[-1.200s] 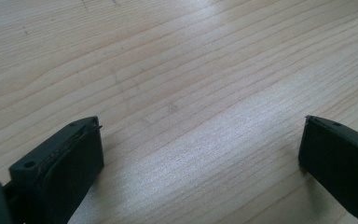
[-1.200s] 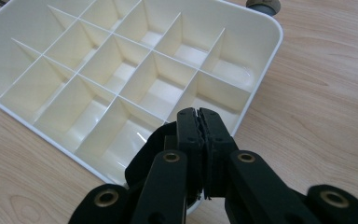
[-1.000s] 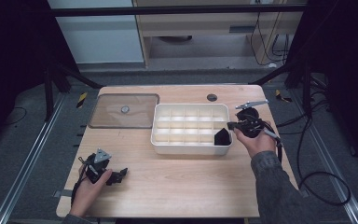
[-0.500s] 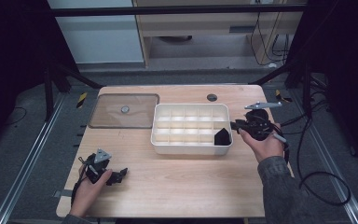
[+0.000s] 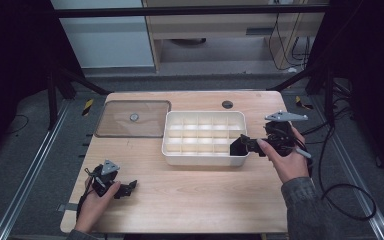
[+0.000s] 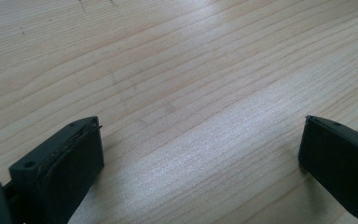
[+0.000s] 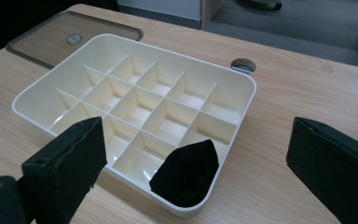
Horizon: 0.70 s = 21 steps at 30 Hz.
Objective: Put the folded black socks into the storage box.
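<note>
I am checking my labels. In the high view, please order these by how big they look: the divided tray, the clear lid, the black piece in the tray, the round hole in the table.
1. Tray.
2. Lid, somewhat smaller than the tray.
3. Black piece, far smaller.
4. Hole, smallest.

Black piece point(image 7: 186, 172): soft-looking, pointed top, matte. Sits tilted in the corner cell of the cream divider tray point(image 7: 242, 88), leaning on the cell wall, tip poking above the rim. Tray is rectangular, rounded corners, grid of compartments, other cells bare; lies flat mid-table, toward the right edge point(image 5: 202, 160).
</note>
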### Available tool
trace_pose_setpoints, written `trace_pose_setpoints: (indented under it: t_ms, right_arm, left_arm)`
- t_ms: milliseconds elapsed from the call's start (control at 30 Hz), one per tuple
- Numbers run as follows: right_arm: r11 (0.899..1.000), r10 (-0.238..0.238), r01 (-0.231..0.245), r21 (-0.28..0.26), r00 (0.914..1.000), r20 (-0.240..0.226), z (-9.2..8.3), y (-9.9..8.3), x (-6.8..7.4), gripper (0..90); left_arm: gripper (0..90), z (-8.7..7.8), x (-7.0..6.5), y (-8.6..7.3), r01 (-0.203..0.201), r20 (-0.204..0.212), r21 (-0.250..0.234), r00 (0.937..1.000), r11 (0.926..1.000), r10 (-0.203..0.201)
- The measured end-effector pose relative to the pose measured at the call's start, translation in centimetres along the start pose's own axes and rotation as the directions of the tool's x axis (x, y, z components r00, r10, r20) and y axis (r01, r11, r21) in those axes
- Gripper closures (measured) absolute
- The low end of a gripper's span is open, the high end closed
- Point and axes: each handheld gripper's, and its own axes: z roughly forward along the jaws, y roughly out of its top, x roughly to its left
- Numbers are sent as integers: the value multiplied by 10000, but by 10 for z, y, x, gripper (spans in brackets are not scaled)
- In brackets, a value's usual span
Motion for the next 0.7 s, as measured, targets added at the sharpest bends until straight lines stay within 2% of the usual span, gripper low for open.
trace_pose_setpoints:
  t_ms: [100, 300, 533, 600, 700]
  right_arm:
    - [9998, -173, 174, -108, 9998, 11, -3, -1, 1, 52]
    - [9999, -57, 58, -153, 10000, 40, -8, -9, -3, 69]
    - [9997, 234, -235, 40, 9994, 250, -10, -28, -17, 92]
    - [9999, 125, -128, 89, 9997, 231, -9, -35, -20, 132]
    - [9998, 37, -40, 194, 9998, 201, -7, -47, -24, 126]
  left_arm:
    - [0, 0, 0, 0, 15, -1, -19, 10000, 10000, -15]
    - [0, 0, 0, 0, -1, -3, -2, 10000, 10000, 1]
    - [0, 0, 0, 0, 18, -2, -18, 10000, 10000, -18]
    - [0, 0, 0, 0, 19, -2, -21, 10000, 10000, -19]
    - [0, 0, 0, 0, 0, 0, 3, 10000, 10000, 0]
